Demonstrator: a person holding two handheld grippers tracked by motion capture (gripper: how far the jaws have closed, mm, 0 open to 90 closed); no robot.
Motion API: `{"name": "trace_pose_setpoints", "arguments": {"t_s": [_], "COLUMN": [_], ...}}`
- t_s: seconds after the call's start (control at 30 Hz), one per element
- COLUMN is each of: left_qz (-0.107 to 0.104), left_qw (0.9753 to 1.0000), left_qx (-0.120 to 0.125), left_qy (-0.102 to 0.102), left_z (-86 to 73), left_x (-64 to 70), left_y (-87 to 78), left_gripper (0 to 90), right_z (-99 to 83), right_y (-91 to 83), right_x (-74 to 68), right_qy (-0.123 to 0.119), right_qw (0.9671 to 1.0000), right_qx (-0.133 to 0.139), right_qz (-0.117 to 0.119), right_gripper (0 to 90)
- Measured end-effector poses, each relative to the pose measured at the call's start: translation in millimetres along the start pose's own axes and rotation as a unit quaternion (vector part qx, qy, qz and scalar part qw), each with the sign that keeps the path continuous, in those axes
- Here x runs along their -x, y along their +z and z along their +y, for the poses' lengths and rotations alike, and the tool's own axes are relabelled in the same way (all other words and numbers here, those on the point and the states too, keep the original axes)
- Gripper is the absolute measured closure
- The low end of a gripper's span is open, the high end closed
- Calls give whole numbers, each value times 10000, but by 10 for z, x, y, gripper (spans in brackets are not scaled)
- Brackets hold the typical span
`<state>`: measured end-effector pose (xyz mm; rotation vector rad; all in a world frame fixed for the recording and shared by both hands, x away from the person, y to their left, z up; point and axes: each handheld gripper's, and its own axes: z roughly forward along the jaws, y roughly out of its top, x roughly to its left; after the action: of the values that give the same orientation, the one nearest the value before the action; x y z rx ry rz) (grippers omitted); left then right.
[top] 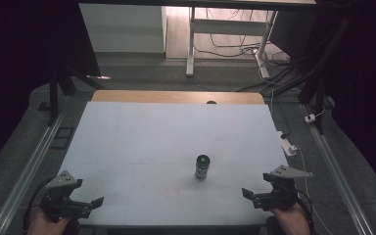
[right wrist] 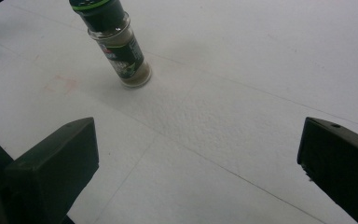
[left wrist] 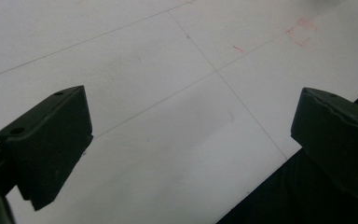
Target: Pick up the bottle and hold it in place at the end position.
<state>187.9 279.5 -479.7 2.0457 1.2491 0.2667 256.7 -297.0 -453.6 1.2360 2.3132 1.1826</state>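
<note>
- High view: I see the spice jar (top: pixel 202 167) standing upright on the white table (top: pixel 127 142), right of centre and toward the near edge. The right gripper (top: pixel 248 194) sits near it at the near right corner; the left gripper (top: pixel 98 201) sits well apart at the near left corner. Both hold nothing. Risk: the jar is tall and narrow, so I judge that a sideways nudge from either gripper tips it over.
- Left gripper view: I see both jaws spread wide over bare table, with the near edge of the table just beside the right jaw. A faint red square mark (left wrist: pixel 300 31) lies farther off. Risk: reaching from here, I could clip the table edge if the gripper drops low.
- Right gripper view: I see the jaws wide apart and empty, with the spice jar (right wrist: pixel 116 44) ahead and left of the centre line. Risk: a straight advance brings the left jaw against the glass instead of around it. Closing on the dark cap (right wrist: pixel 100 11) rather than the body may let the jar swing or slip.
</note>
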Motion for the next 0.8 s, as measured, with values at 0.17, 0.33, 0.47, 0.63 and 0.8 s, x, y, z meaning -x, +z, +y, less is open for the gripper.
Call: {"name": "trace_pose_setpoints", "arguments": {"t_s": [0.17, 0.33, 0.47, 0.63, 0.8], "left_qz": [1, -38, -21, -19, -10], "left_qw": [10000, 10000, 10000, 10000, 10000], "left_qx": [3, 22, 2, 0, -21], "left_qy": [-8, -42, -17, -19, -14], "left_z": [-1, -2, 1, 1, 3], "left_x": [-3, -6, 0, 1, 1], "left_y": [0, -5, 0, 0, 4], "left_gripper": [0, 0, 0, 0, 0], "right_z": [20, 33, 50, 102, 117], "right_y": [26, 60, 92, 160, 213], "right_x": [-35, -45, -68, -128, -141], "right_qy": [-182, -260, -338, -424, -442], "right_qw": [9998, 9995, 9992, 9987, 9983], "right_qx": [30, 67, 41, 48, 11], "right_qz": [64, 192, 190, 269, 380], "right_gripper": [0, 0, 0, 0, 0]}}
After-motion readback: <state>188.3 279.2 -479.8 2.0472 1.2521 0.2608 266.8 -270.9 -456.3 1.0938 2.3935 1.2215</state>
